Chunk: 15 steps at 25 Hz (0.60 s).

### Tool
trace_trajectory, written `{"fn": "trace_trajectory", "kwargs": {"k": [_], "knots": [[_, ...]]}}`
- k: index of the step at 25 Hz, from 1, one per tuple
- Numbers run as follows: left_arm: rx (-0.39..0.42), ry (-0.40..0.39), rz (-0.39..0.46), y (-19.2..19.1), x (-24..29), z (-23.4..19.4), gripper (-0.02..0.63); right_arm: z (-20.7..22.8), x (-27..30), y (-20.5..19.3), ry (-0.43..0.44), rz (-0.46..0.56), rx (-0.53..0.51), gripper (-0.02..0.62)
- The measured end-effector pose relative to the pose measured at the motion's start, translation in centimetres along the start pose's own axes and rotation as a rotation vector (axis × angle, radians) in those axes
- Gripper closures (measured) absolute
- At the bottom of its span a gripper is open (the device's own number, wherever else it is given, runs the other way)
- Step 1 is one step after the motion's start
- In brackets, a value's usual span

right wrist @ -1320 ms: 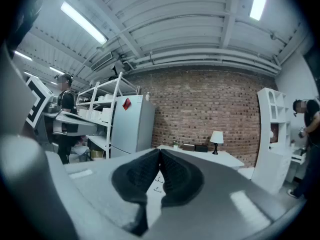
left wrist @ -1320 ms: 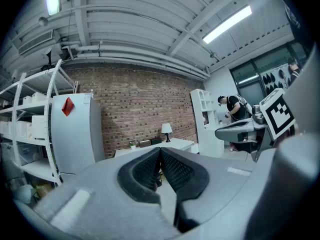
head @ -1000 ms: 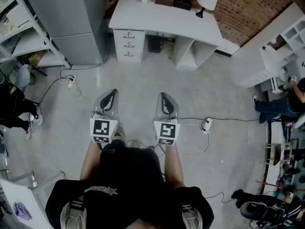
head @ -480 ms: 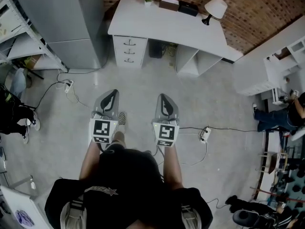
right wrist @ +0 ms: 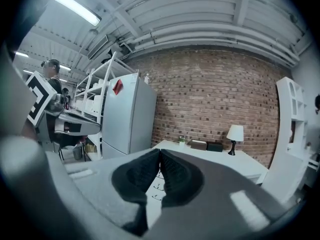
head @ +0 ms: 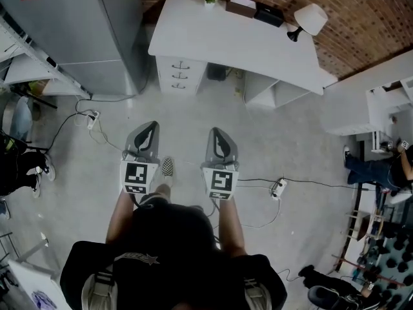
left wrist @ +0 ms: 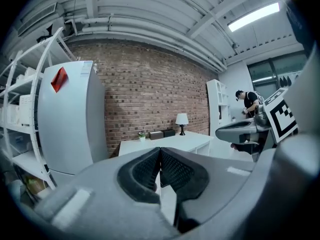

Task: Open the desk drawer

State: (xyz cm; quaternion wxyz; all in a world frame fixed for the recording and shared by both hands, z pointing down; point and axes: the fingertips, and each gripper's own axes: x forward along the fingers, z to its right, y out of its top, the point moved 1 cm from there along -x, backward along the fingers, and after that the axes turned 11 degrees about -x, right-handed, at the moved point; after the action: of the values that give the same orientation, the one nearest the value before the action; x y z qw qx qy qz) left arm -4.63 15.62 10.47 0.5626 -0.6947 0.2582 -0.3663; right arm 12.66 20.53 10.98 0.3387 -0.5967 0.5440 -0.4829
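Note:
A white desk (head: pixel 232 41) stands against the brick wall ahead, with a stack of three shut drawers (head: pixel 182 76) under its left end. In the head view my left gripper (head: pixel 147 133) and right gripper (head: pixel 218 139) are held side by side over the floor, well short of the desk. Both are shut with nothing between the pads. The left gripper view shows the left gripper (left wrist: pixel 159 150) closed with the desk (left wrist: pixel 165 143) far beyond it. In the right gripper view the right gripper (right wrist: pixel 159 153) is closed, and the drawers (right wrist: pixel 156 186) peek out between its jaws.
A tall grey fridge (head: pixel 97 24) stands left of the desk, with white shelving (head: pixel 26 63) further left. A lamp (head: pixel 308 19), boxes and a small plant sit on the desk. Cables and power strips (head: pixel 279 187) lie on the floor. White shelves (head: pixel 387 108) and a person (head: pixel 377 163) are at right.
Both grippers and I have moved forward across the floor toward the desk, which now looks larger and nearer. The jaws stayed shut.

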Motion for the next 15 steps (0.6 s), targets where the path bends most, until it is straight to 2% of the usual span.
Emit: {"fn": "trace_trajectory", "kwargs": {"k": [15], "knots": [[-0.02,0.024,-0.055,-0.7,9.7,-11.3,0.595,-1.8,15.1,-1.5,0.036,-0.076,-0.003,0.589]]}}
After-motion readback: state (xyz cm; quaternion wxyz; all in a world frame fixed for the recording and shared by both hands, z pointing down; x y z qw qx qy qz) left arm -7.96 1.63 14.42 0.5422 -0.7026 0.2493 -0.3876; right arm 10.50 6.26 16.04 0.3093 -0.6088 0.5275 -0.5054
